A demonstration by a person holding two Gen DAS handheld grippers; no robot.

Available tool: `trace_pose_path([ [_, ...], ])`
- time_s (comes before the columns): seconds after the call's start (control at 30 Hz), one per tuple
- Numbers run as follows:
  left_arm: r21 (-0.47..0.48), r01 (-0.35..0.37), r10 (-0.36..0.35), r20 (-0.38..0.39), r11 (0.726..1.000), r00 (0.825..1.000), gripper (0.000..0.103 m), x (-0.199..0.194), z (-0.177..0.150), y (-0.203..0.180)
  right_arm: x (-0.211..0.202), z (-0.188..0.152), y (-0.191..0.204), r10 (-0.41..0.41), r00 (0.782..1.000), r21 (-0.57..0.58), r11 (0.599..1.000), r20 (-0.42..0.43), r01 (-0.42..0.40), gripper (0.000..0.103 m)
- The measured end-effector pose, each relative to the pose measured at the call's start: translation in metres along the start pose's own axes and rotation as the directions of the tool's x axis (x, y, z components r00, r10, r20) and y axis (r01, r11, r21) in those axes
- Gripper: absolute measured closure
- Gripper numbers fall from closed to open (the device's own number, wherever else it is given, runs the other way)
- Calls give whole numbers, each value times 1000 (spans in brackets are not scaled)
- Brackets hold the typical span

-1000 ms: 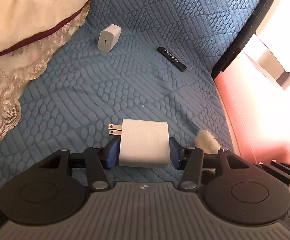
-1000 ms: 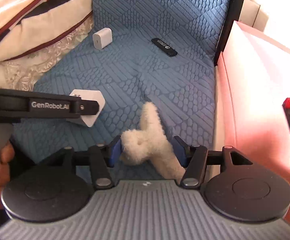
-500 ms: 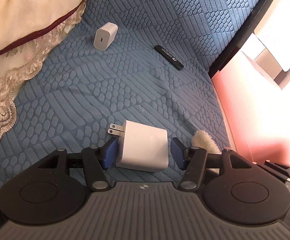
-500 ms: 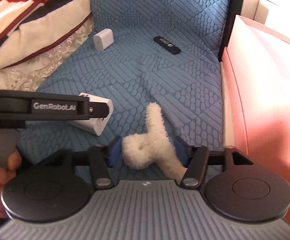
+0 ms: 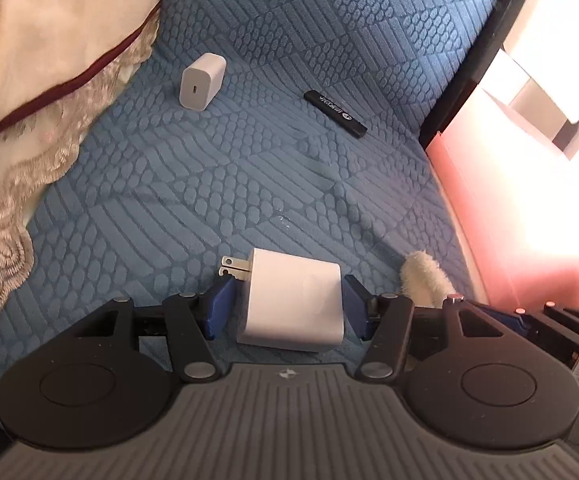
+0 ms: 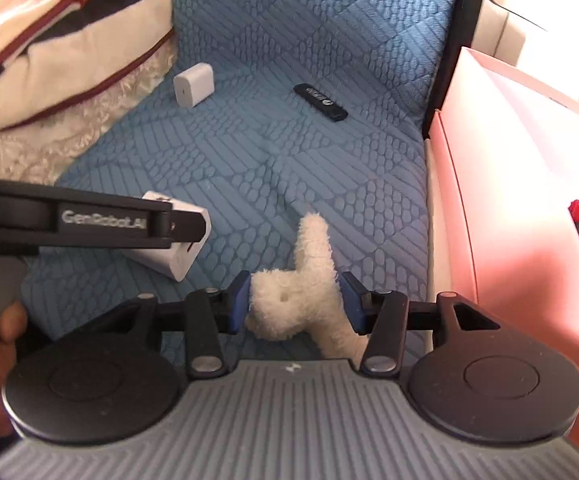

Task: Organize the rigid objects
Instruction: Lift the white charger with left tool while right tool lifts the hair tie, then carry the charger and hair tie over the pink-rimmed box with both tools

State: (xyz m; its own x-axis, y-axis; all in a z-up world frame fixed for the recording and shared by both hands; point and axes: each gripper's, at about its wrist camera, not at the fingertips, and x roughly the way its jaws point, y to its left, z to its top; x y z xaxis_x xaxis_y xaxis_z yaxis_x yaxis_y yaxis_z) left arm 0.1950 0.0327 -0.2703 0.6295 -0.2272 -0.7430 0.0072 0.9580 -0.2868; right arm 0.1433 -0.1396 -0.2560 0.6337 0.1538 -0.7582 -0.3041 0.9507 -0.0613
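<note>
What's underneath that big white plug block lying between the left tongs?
The big white plug block rests on the blue quilted bedcover, prongs pointing left, with the left tongs open around it. The fabric directly beneath is covered.

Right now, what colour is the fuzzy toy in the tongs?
Creamy white; the fuzzy toy shows best in the right wrist view.

Bed [image 5: 217, 184] — blue quilted cover, raised pattern. Lying on it: large white charger [image 5: 293, 308], prongs left; small white charger [image 5: 201, 82] farther back beside a lace-edged blanket [image 5: 29, 92]; black stick [image 5: 335, 114]; white plush toy [image 6: 301, 296].
</note>
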Motion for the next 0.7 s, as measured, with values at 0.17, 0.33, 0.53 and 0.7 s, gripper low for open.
trace_pose_path([
  [0.17, -3, 6, -6, 2, 1000, 1000, 42, 1, 1, 1, 6, 3, -2, 4, 1000, 3, 1000, -18, -4, 52],
  [0.33, -34, 25, -25, 15, 999, 1000, 43, -3, 4, 4, 2, 8, -9, 15, 999, 38, 999, -32, -13, 53],
  [0.53, -58, 56, -54, 40, 997, 998, 44, -14, 8, 5, -16, 15, -22, 8, 1000, 78, 997, 3, -8, 53],
  [0.7, -58, 91, -86, 82, 994, 993, 45, -34, 11, 2, -37, 22, -32, 17, 999, 82, 996, 36, -20, 53],
])
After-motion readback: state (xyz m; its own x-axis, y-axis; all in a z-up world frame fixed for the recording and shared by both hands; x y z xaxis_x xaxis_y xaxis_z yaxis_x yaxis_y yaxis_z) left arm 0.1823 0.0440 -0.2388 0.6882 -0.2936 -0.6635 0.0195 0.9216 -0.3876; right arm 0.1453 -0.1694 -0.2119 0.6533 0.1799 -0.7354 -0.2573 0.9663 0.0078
